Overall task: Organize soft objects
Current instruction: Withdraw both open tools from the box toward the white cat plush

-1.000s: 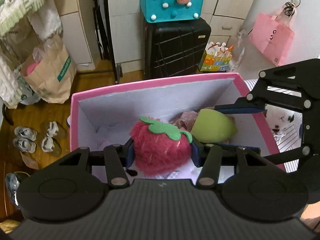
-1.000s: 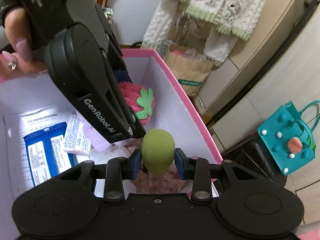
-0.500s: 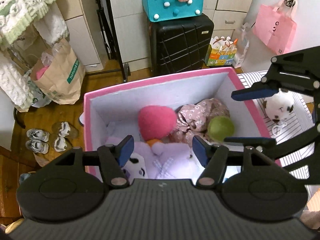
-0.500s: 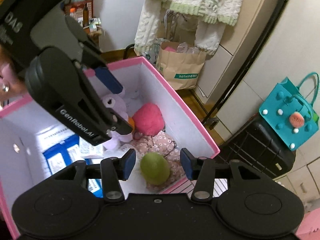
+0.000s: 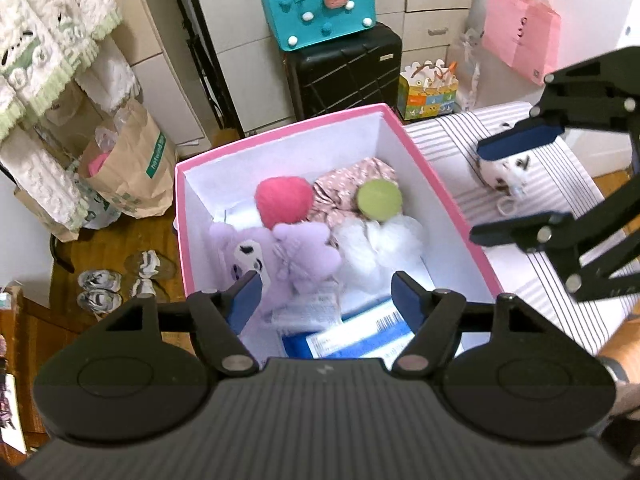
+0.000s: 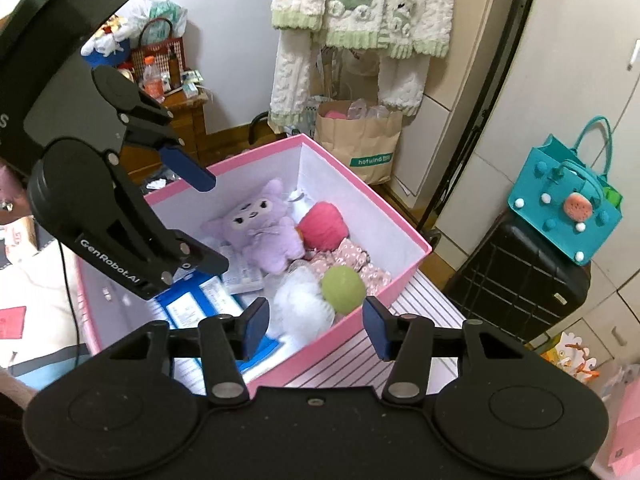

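A pink box (image 5: 448, 208) (image 6: 404, 264) with white walls holds soft toys: a pink strawberry plush (image 5: 283, 200) (image 6: 322, 226), a green ball (image 5: 379, 200) (image 6: 343, 290), a purple plush (image 5: 276, 252) (image 6: 262, 226), a white fluffy toy (image 5: 380, 248) (image 6: 302, 310) and a floral cloth (image 5: 340, 192). My left gripper (image 5: 326, 300) is open and empty above the box's near end; it also shows in the right wrist view (image 6: 196, 216). My right gripper (image 6: 315, 326) is open and empty above the box's edge; in the left wrist view it hangs (image 5: 516, 188) over the striped bed. A white spotted plush (image 5: 502, 170) lies on the bed.
Blue and white packets (image 5: 352, 338) lie in the box. A black suitcase (image 5: 344, 72) with a teal bag (image 5: 320, 0) stands behind. A paper bag (image 5: 132, 172), shoes (image 5: 120, 276) and hanging clothes (image 6: 360, 20) are on the left. A pink bag (image 5: 520, 36) hangs at right.
Both grippers opened, dropping the strawberry plush and green ball into the box, then rose and pulled back. The right gripper has moved out over the bed.
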The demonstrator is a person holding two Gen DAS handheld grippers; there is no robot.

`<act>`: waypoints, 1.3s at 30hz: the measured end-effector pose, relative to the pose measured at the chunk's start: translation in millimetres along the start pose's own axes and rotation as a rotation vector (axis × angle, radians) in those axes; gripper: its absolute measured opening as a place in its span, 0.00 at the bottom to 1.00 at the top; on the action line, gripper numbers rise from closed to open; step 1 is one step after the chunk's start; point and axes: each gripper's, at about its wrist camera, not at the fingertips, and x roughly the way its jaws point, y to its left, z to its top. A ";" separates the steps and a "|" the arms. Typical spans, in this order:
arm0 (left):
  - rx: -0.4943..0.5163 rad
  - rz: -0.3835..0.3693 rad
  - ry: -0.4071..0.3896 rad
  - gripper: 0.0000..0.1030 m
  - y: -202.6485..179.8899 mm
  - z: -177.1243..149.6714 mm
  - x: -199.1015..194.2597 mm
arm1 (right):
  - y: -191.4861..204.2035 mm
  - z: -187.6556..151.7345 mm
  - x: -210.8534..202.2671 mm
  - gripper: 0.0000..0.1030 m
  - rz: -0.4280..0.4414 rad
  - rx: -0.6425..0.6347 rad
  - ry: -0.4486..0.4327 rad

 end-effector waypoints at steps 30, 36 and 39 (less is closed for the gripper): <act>0.338 0.023 -0.087 0.91 -126.9 -82.2 -83.5 | 12.9 -128.2 -90.4 0.62 -0.007 0.155 -0.004; 0.383 -0.004 -0.022 0.91 -153.4 -95.9 -69.5 | 4.4 -164.5 -84.2 0.63 -0.001 0.212 0.033; 0.395 -0.035 -0.012 0.91 -164.6 -98.0 -65.5 | -0.2 -182.5 -77.5 0.63 0.007 0.233 0.043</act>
